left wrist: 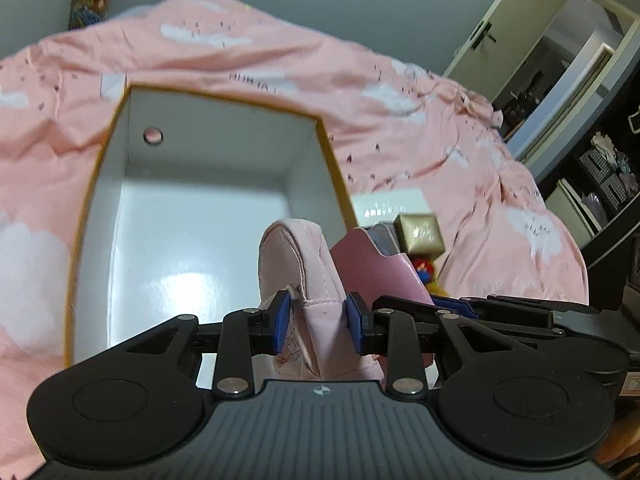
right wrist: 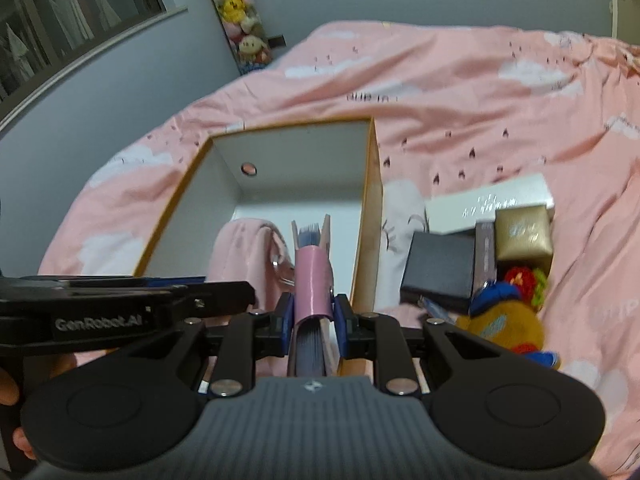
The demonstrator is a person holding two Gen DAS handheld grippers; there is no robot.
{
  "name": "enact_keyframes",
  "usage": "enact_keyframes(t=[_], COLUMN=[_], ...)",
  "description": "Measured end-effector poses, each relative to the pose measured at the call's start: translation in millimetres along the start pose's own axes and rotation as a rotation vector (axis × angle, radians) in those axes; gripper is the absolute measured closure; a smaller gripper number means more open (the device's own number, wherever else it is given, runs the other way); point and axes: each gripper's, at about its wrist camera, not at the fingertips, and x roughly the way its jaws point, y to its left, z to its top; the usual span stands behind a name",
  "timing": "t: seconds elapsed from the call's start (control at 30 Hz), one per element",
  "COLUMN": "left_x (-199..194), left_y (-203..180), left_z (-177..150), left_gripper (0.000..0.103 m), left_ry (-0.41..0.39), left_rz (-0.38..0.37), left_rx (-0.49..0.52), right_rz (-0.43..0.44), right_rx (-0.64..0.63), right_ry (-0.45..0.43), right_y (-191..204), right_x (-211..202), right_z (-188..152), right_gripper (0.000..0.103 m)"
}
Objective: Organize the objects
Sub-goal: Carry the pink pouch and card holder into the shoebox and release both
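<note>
An open white box with an orange rim point(left wrist: 120, 112) point(right wrist: 370, 168) lies on the pink bedspread. My left gripper point(left wrist: 318, 322) is shut on a pale pink fabric pouch point(left wrist: 296, 260) and holds it over the box's near right corner. My right gripper point(right wrist: 312, 320) is shut on a pink-covered notebook point(right wrist: 314, 280), held edge-on over the box beside the pouch point(right wrist: 244, 252). The notebook also shows in the left wrist view point(left wrist: 372, 268).
To the right of the box lie a white flat box point(right wrist: 488, 200), a gold box point(right wrist: 522, 236), a black box point(right wrist: 438, 268) and a yellow, red and blue plush toy point(right wrist: 504, 316). Plush toys hang on the far wall point(right wrist: 240, 12). A doorway point(left wrist: 560, 60) is at right.
</note>
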Motion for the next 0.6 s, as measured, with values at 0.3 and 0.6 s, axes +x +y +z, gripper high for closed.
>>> enact_keyframes(t=[0.3, 0.6], left_x=[19, 28], left_y=[18, 35], left_z=[-9, -14], left_gripper=[0.069, 0.069], left_ry=[0.074, 0.121], left_rz=[0.000, -0.014], left_rx=[-0.002, -0.041], right_rz=[-0.055, -0.127], right_rx=[-0.040, -0.111], right_ry=[0.053, 0.119], right_y=[8, 23], right_x=[17, 34], right_z=[-8, -17], right_gripper=[0.081, 0.081])
